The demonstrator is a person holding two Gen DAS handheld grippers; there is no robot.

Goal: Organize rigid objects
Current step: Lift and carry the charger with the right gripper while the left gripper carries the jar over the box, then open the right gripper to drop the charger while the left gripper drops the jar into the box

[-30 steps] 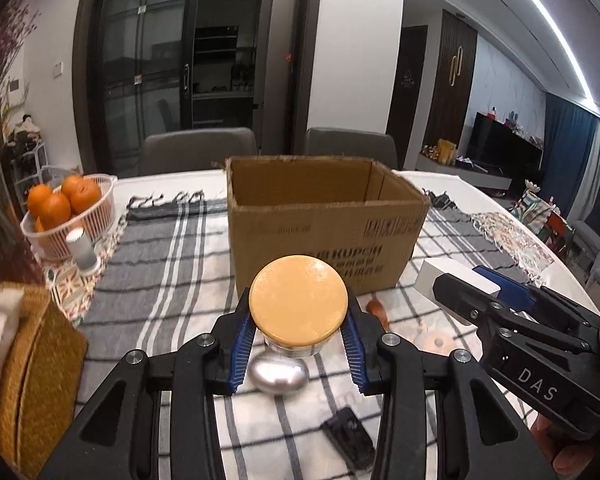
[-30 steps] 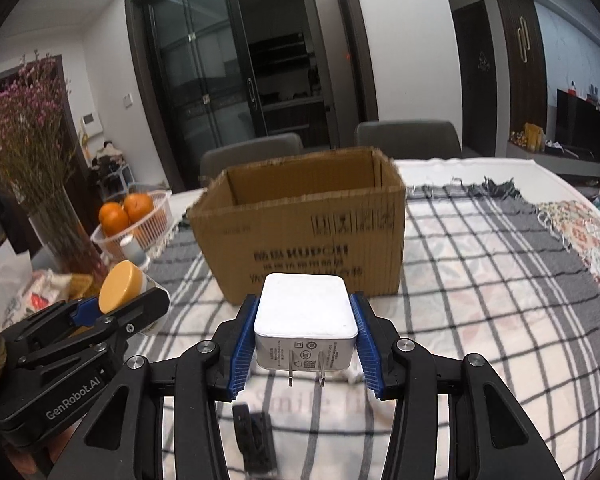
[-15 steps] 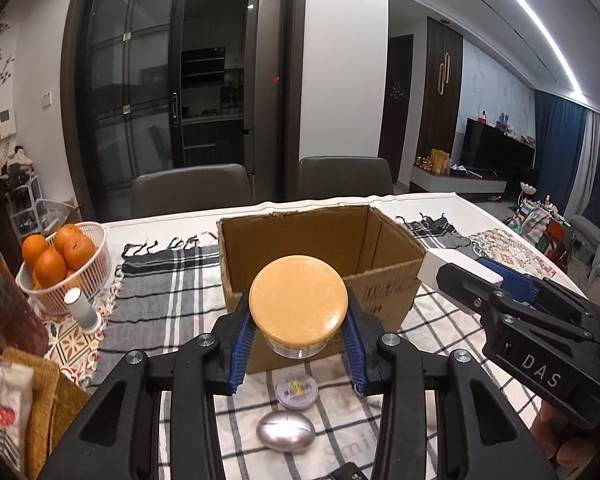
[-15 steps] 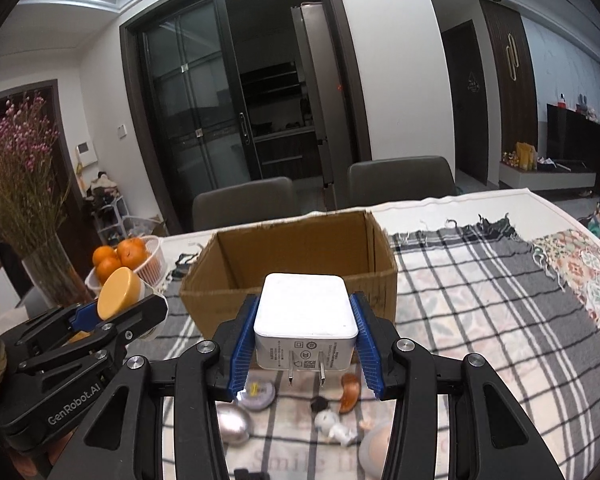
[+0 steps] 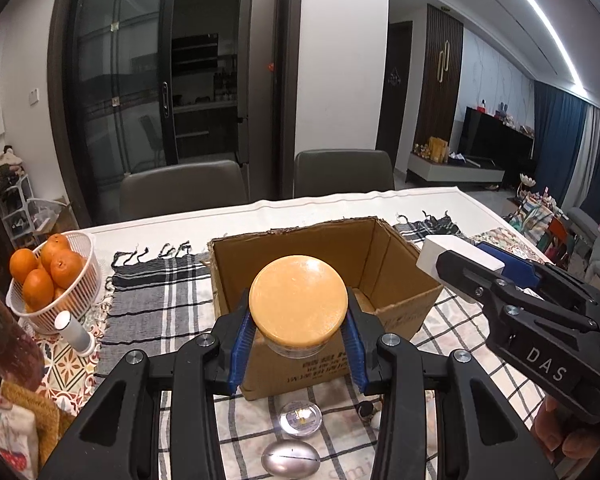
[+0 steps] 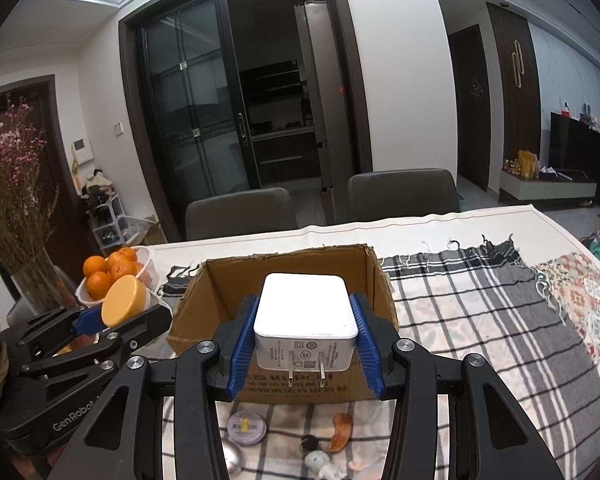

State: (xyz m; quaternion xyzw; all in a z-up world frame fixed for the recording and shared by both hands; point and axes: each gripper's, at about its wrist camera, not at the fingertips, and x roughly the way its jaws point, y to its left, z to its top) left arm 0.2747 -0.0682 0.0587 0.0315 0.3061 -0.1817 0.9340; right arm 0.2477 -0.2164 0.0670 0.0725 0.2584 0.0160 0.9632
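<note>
- Your jar [image 5: 298, 312], clear glass with a round tan lid, sits upright between the blue pads, raised over the near edge of the cardboard box [image 5: 384, 248].
- Your white plug adapter [image 6: 306, 322], a rounded block with two metal prongs facing you, is clamped level above the same box.
- The box stands open-topped on the checked cloth.
- Near you lie a silver egg-shaped piece [image 5: 291, 458] and a round tin [image 5: 301, 419].

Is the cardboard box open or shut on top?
Open. The cardboard box has no top flaps showing; its rim is bare and the brown inner walls are visible in both wrist views. Most of its floor is hidden behind the held items.
</note>
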